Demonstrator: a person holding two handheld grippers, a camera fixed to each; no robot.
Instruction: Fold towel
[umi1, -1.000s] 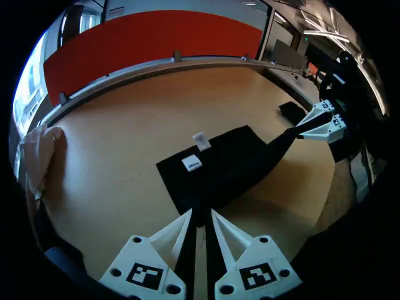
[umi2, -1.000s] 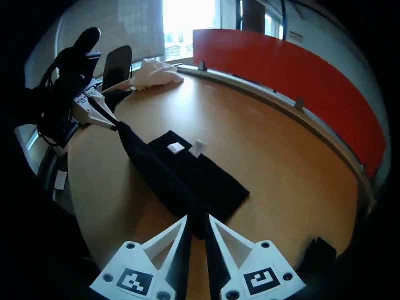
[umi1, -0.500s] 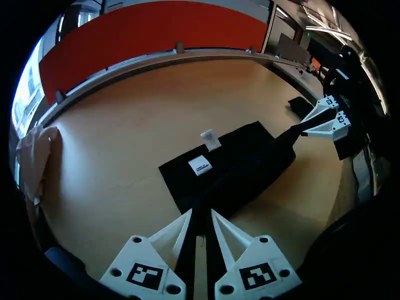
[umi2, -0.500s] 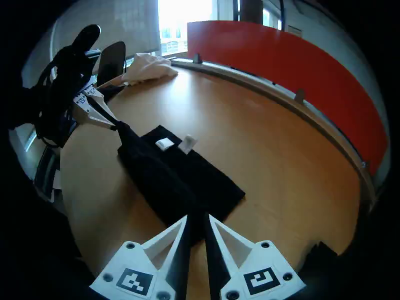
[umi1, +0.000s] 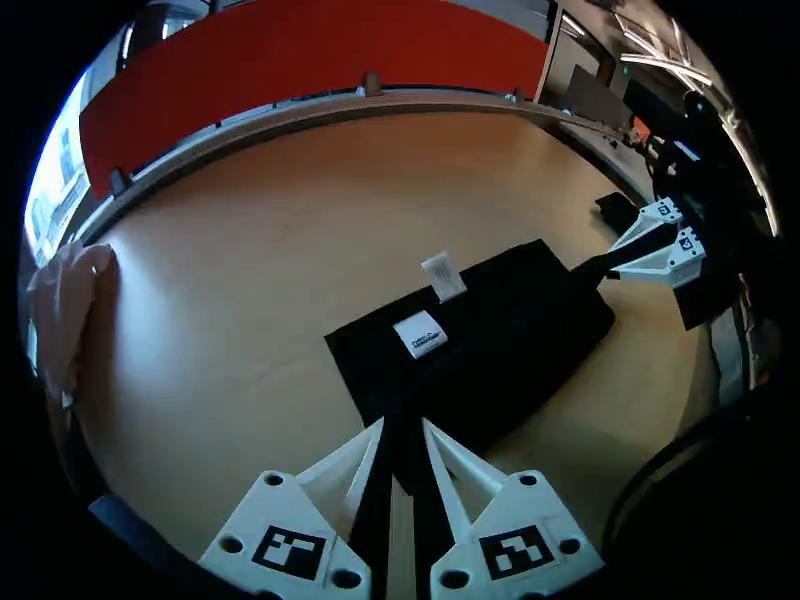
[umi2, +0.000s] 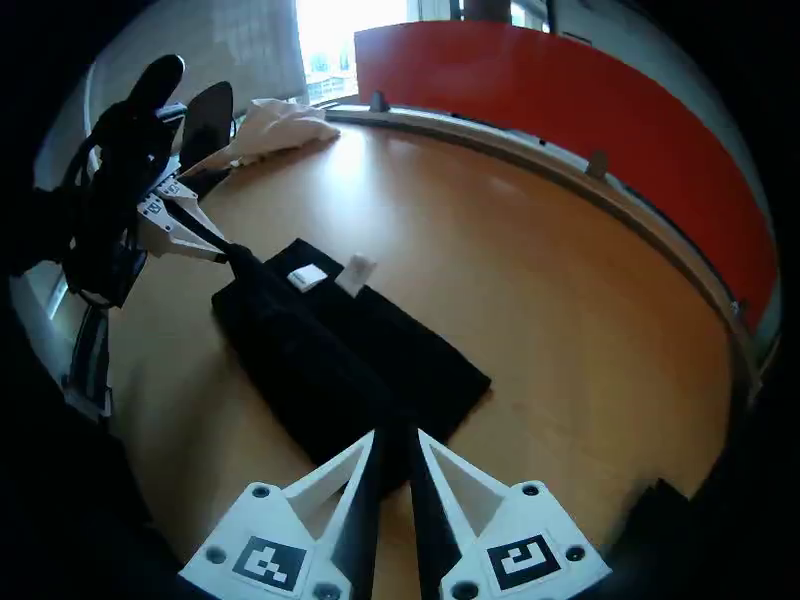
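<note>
**Two grippers hold one black towel over a wooden table**

One large wooden table (umi1: 230, 230) with a curved far edge takes up most of both views. One long red panel (umi1: 300, 70) stands along that edge. It runs across the top of the left gripper view and down the upper right of the right gripper view.

One black towel (umi1: 510, 330) lies near the centre of each view. Part of it is flat on the table, and part is drawn up in a ridge between the two grippers. One pale cloth (umi1: 60, 300) lies bunched at the table's edge, at the far left of the left gripper view and the upper left of the right gripper view.

There are two grippers, each white with two fingers. The left gripper (umi1: 402, 425) is at the bottom centre of its own view, its jaws narrow and pinched on one end of the towel. The right gripper (umi2: 392, 440) is at the bottom centre of its own view, its jaws likewise narrow and clamped on the other end. In the left gripper view it also appears at the right edge.

Two white tags sit on the towel. One flat label (umi1: 420, 335) lies on top, and one small tag (umi1: 443, 275) stands at the far edge.
</note>
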